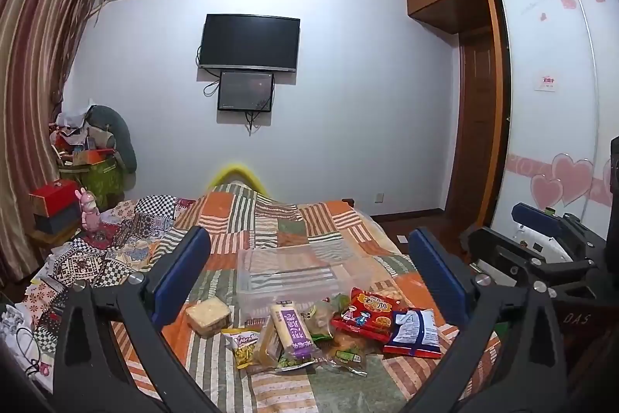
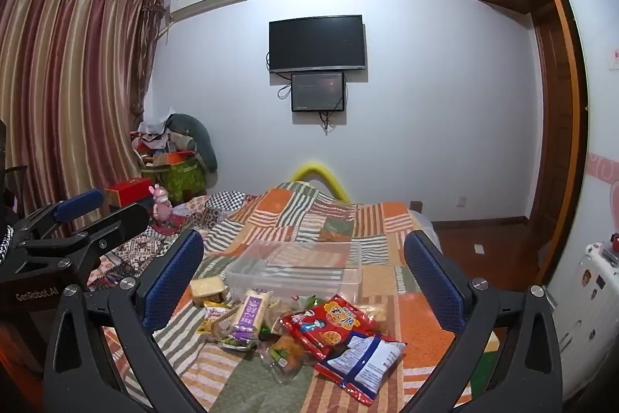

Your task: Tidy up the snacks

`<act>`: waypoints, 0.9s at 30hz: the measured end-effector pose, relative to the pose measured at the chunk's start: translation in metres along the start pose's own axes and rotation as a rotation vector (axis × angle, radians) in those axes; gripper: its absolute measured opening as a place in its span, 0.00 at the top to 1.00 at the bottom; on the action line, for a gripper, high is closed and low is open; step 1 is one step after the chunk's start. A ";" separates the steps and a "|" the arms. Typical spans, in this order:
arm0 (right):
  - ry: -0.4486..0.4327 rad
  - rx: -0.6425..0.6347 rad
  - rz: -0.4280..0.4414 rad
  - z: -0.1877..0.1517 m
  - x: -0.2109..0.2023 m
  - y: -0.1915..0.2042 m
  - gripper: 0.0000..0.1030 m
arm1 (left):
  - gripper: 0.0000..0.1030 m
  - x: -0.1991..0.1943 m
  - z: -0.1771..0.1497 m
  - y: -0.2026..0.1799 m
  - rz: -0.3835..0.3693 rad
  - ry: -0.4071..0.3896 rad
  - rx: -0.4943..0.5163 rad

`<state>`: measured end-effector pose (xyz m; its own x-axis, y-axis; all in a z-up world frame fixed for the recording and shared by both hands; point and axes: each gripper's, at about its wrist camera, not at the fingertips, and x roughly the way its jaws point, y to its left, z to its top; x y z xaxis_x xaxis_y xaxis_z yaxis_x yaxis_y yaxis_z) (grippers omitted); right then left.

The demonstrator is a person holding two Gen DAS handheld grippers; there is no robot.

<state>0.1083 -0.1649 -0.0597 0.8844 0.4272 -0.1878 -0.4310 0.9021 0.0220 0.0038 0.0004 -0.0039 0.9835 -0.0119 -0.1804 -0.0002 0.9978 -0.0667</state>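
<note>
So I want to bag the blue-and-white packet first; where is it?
The blue-and-white packet lies on the bed quilt at the pile's right end, against the red snack bag, nearer than the clear bin.

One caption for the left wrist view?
Open left tool above snacks beside a clear bin on the bed.

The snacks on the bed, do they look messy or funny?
Yes. The snack packets lie heaped and overlapping on the quilt, none inside the clear plastic box just behind them, which looks empty.
</note>
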 end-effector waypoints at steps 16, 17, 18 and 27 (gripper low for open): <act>-0.003 0.002 0.000 0.000 0.000 -0.001 0.00 | 0.00 0.005 -0.003 0.001 0.005 0.011 -0.002; -0.003 0.004 0.000 0.000 0.000 -0.001 0.00 | 0.00 0.005 -0.003 0.002 0.006 0.012 0.000; -0.002 0.005 0.001 0.000 0.000 -0.002 0.00 | 0.00 0.005 -0.003 0.002 0.008 0.012 0.003; -0.006 0.009 -0.001 0.001 -0.002 -0.002 0.00 | 0.00 0.005 -0.005 0.002 0.002 0.008 0.005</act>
<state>0.1078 -0.1673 -0.0589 0.8860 0.4264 -0.1823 -0.4283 0.9031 0.0305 0.0082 0.0018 -0.0096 0.9821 -0.0102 -0.1883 -0.0015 0.9981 -0.0619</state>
